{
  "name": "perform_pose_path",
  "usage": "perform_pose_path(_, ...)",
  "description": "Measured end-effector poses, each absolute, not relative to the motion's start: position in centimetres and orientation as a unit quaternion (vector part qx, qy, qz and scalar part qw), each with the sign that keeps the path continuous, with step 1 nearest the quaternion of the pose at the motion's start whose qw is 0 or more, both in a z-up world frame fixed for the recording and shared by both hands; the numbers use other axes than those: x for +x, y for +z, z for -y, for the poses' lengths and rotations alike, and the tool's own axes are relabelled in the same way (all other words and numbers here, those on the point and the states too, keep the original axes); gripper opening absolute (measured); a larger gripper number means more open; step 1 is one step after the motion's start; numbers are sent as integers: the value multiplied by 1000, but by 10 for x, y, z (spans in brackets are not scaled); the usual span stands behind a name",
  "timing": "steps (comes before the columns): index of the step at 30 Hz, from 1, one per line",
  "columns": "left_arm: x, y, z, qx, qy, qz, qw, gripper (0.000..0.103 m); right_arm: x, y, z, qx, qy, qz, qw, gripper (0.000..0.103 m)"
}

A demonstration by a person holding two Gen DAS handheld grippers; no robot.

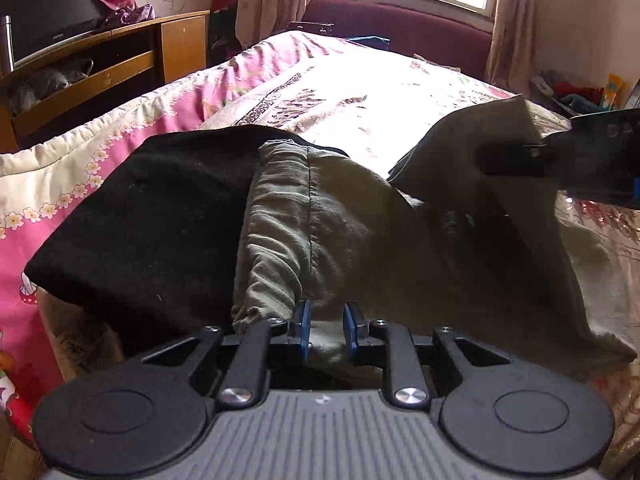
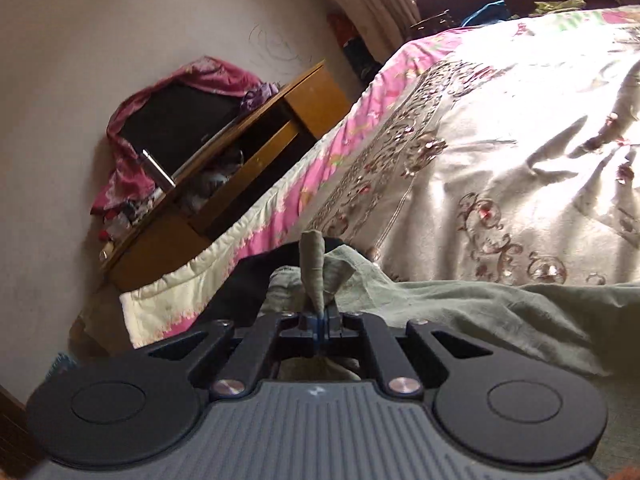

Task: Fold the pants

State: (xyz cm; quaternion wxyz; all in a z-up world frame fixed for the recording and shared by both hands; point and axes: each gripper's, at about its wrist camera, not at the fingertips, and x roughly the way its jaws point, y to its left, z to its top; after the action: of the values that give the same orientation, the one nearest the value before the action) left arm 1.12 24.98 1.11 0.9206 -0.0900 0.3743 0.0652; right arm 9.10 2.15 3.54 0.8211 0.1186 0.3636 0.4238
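Olive-green pants (image 1: 340,216) lie on the bed, partly over a black garment (image 1: 152,208). My left gripper (image 1: 327,330) sits low over the near edge of the pants, jaws a little apart with green cloth showing between the blue pads. My right gripper (image 2: 321,322) is shut on a pinched fold of the pants (image 2: 316,268) that stands up past its fingertips. In the left wrist view the right gripper (image 1: 516,158) shows at the right, holding a lifted part of the pants above the bed.
The bed has a cream embroidered cover (image 2: 520,128) and a pink floral quilt (image 1: 60,184) along its left edge. A wooden cabinet (image 1: 120,56) with a TV stands left of the bed. A maroon headboard (image 1: 400,28) and a window are beyond.
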Motion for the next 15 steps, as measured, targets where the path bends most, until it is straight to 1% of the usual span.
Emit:
perform_pose_path(3,6,13,-259,-123,51,-370,920,36,78,31,-47,97,429,-362,822,4)
perform_pose_path(5,3,15,-261,-130,46,-367,920,36,73,34,-54,94,427,-347,830,4)
perform_pose_path(12,-1,14,-273,-147,26,-354,923,36,92,62,-27,197,372,-300,856,4)
perform_pose_path(15,-6,12,-275,-158,21,-351,923,36,89,59,-51,152,387,-292,861,5)
